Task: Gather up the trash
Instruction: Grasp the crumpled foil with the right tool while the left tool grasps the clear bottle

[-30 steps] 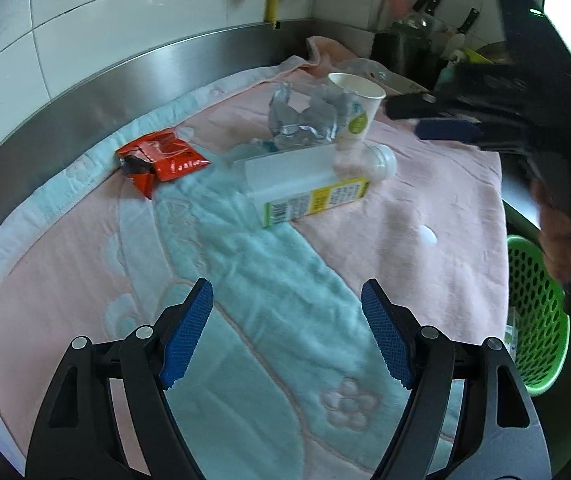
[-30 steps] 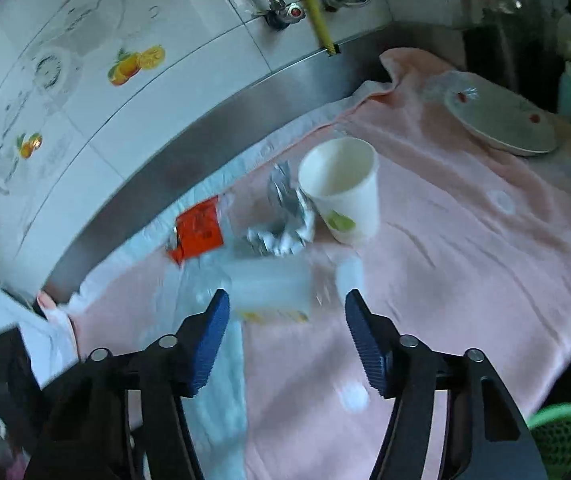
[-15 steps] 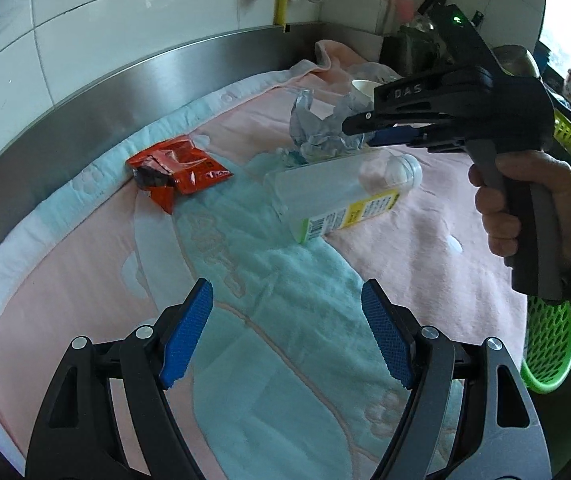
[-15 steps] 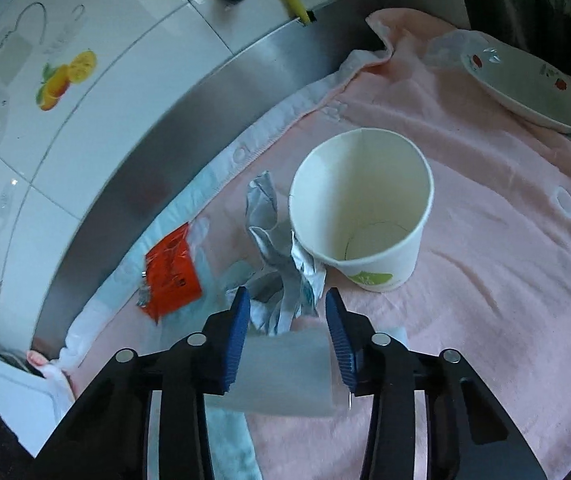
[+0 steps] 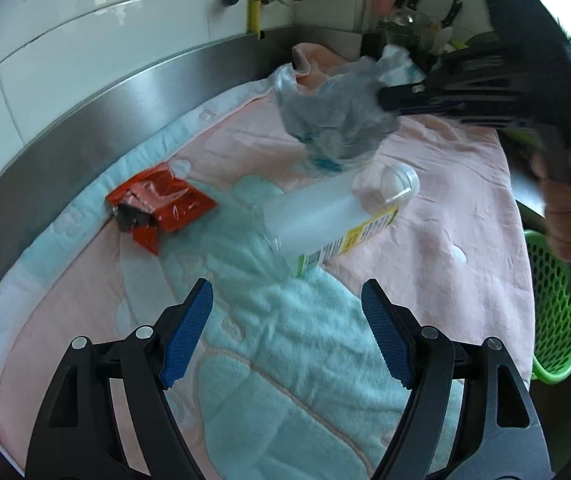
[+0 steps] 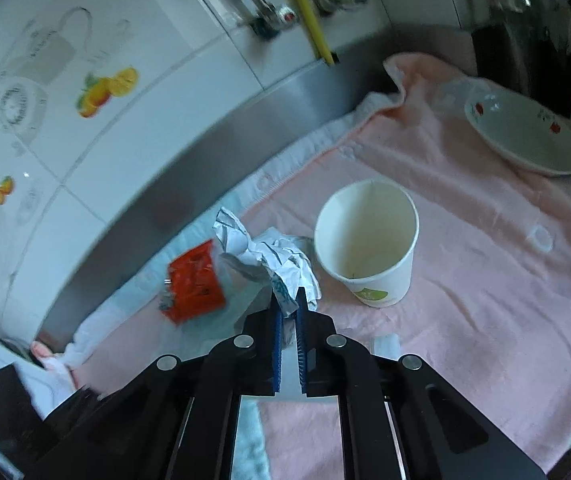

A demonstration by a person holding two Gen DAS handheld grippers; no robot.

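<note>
My right gripper (image 6: 288,300) is shut on a crumpled silver-white wrapper (image 6: 269,256) and holds it above the towel; it also shows in the left wrist view (image 5: 333,120), hanging from the right gripper (image 5: 389,98). A red snack packet (image 5: 161,208) lies near the steel backsplash, also in the right wrist view (image 6: 195,280). A clear plastic bottle (image 5: 333,216) with a yellow label lies on its side mid-towel. A white paper cup (image 6: 369,240) stands upright to the right of the wrapper. My left gripper (image 5: 287,332) is open and empty, low over the towel in front of the bottle.
A pink and teal towel (image 5: 445,220) covers the counter. A green mesh basket (image 5: 553,320) sits off the counter's right edge. A white plate (image 6: 525,136) lies at the back right. Taps and a yellow pipe (image 6: 305,8) are on the tiled wall.
My right gripper has closed on the crumpled wrapper and lifted it off the towel. The left gripper has stayed open and edged closer to the bottle.
</note>
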